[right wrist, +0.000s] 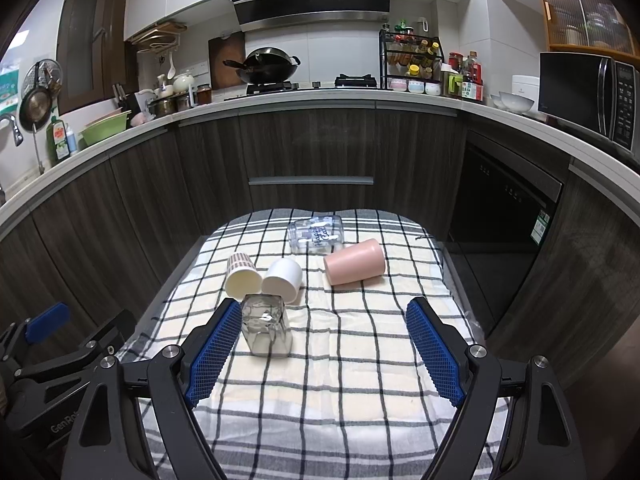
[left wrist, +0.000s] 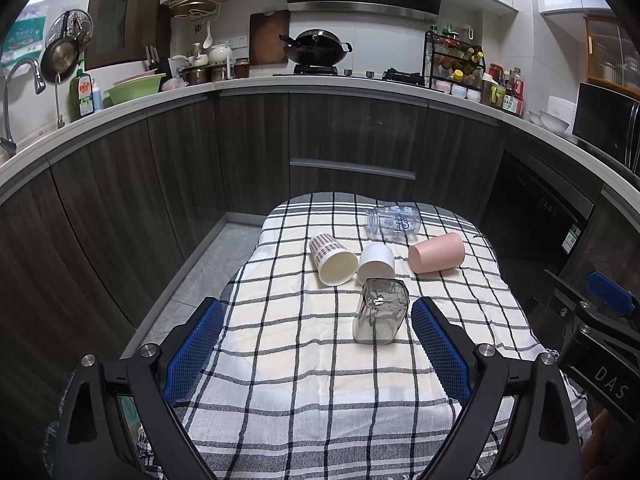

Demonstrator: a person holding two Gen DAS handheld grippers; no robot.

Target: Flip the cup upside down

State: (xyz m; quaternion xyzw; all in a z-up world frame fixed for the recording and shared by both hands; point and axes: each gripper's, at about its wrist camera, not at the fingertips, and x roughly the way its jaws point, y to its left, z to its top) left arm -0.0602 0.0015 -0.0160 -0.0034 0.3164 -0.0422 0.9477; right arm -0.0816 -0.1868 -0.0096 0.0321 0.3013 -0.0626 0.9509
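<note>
Both tongs wide open, holding nothing: left tongs [left wrist: 316, 344], right tongs [right wrist: 324, 350]. Glass cup [left wrist: 381, 310] stands upside down on checked cloth [left wrist: 300, 400], just before white cup [left wrist: 376, 264]. Pink cup [left wrist: 437, 253] on side.

We can read "dish" on the green soap bottle [left wrist: 82, 90] by the sink, and "DAS" on the other gripper's black body [left wrist: 610, 380]. From the right wrist, "GenRo", cut off, is on the left gripper's body [right wrist: 64, 420]. The clear jar [left wrist: 394, 220] has blue lettering, too blurry to read.
</note>
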